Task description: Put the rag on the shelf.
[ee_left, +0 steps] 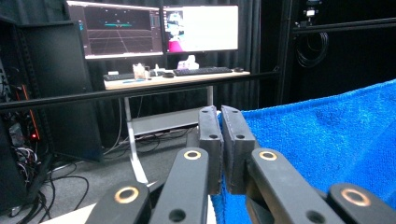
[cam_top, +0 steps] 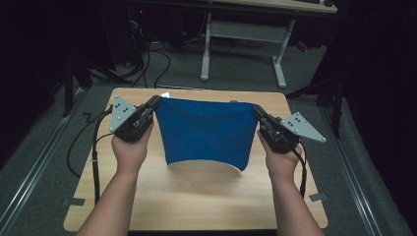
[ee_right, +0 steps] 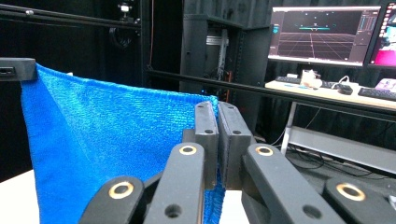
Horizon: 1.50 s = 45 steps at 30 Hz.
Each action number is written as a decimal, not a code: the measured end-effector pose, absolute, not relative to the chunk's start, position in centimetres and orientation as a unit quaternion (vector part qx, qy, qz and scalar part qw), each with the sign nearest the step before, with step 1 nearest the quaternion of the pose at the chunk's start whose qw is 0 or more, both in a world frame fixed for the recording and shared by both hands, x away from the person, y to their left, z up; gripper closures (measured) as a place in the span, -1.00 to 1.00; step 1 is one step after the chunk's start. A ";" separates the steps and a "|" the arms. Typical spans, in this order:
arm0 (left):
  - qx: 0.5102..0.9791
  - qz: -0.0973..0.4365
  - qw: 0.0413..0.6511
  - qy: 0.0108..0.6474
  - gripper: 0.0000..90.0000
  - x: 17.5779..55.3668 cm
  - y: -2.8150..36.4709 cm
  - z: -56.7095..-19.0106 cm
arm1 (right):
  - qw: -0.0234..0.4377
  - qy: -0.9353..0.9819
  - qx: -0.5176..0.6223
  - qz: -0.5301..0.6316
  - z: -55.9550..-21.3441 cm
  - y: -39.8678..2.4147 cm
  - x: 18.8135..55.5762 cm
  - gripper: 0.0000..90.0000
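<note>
A blue terry-cloth towel (cam_top: 205, 132) is held stretched above the light wooden table (cam_top: 196, 196), gripped at its two upper corners. The left corner is clamped by the black two-jaw left gripper (cam_top: 153, 104), and the right corner by the matching right gripper (cam_top: 257, 113); both pairs of jaws are pressed together on the fabric.

In the high view the whole towel is seen: its top edge runs across the table from left to right, sagging slightly in the middle, and the cloth hangs down from that edge, so the long axis lies level between the two grippers. The lower hem curls up, showing a paler underside just above the table. The person's forearms and hands are also seen there, one behind each gripper.

In the left gripper view, the towel (ee_left: 327, 140) is seen from close by, spreading away from the left gripper (ee_left: 221, 140), with a desk carrying two lit monitors (ee_left: 154, 28) beyond the table. In the right gripper view, the towel (ee_right: 102, 149) stretches from the right gripper (ee_right: 218, 140) to the far jaw tip of the left gripper (ee_right: 16, 69), where the opposite corner is pinched.
</note>
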<state>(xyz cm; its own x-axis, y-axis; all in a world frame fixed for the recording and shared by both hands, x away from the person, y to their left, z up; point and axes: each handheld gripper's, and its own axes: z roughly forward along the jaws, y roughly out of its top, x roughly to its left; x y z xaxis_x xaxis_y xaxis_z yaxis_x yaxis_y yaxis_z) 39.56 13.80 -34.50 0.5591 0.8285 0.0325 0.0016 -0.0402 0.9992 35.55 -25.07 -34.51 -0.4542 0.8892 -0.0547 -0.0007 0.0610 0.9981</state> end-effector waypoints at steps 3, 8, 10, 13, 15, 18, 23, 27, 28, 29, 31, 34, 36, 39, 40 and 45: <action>0.634 0.333 0.617 0.326 0.96 39.6 13.7 -34.3 | 0.382 0.620 0.357 0.584 -34.4 -25.1 35.5 0.96; 0.642 0.345 0.608 0.314 0.95 40.2 13.3 -32.8 | 0.382 0.619 0.359 0.585 -33.4 -25.4 35.9 0.96; 0.643 0.347 0.608 0.311 0.95 40.7 13.1 -32.0 | 0.382 0.618 0.360 0.585 -32.9 -25.5 36.2 0.96; 0.645 0.350 0.605 0.310 0.96 41.7 12.8 -31.2 | 0.382 0.614 0.365 0.586 -32.1 -25.7 37.0 0.95; 0.649 0.353 0.598 0.310 0.96 42.2 12.7 -30.9 | 0.381 0.615 0.367 0.585 -31.7 -25.9 37.6 0.96; 0.654 0.361 0.589 0.307 0.95 43.2 12.5 -30.4 | 0.379 0.615 0.371 0.584 -31.0 -25.9 38.5 0.96; 0.658 0.368 0.579 0.311 0.95 45.0 12.5 -29.9 | 0.384 0.620 0.373 0.574 -30.4 -25.7 39.9 0.95; 0.663 0.368 0.570 0.315 0.95 46.3 12.5 -29.7 | 0.385 0.621 0.376 0.569 -30.4 -25.6 41.2 0.96; 0.664 0.368 0.569 0.316 0.95 46.6 12.5 -29.7 | 0.384 0.621 0.378 0.569 -30.4 -25.7 41.5 0.95; 0.664 0.371 0.567 0.316 0.95 46.8 12.4 -29.7 | 0.382 0.621 0.380 0.569 -30.4 -25.8 41.9 0.96; 0.668 0.375 0.560 0.317 0.95 47.3 12.2 -29.8 | 0.380 0.621 0.385 0.567 -30.5 -25.8 42.5 0.96; 0.666 0.376 0.559 0.320 0.95 48.3 12.3 -29.8 | 0.385 0.627 0.388 0.555 -30.9 -25.4 43.7 0.96; 0.667 0.376 0.556 0.323 0.95 49.0 12.3 -29.9 | 0.378 0.628 0.396 0.554 -31.2 -25.4 44.6 0.96; 0.674 0.378 0.543 0.330 0.95 50.0 12.1 -30.3 | 0.382 0.634 0.401 0.539 -31.7 -25.1 46.1 0.96; 0.676 0.377 0.539 0.333 0.95 50.3 12.0 -30.5 | 0.382 0.637 0.404 0.533 -31.8 -25.1 46.5 0.96; 0.692 0.366 0.515 0.350 0.95 51.7 11.8 -31.8 | 0.377 0.649 0.414 0.515 -32.6 -24.9 48.3 0.96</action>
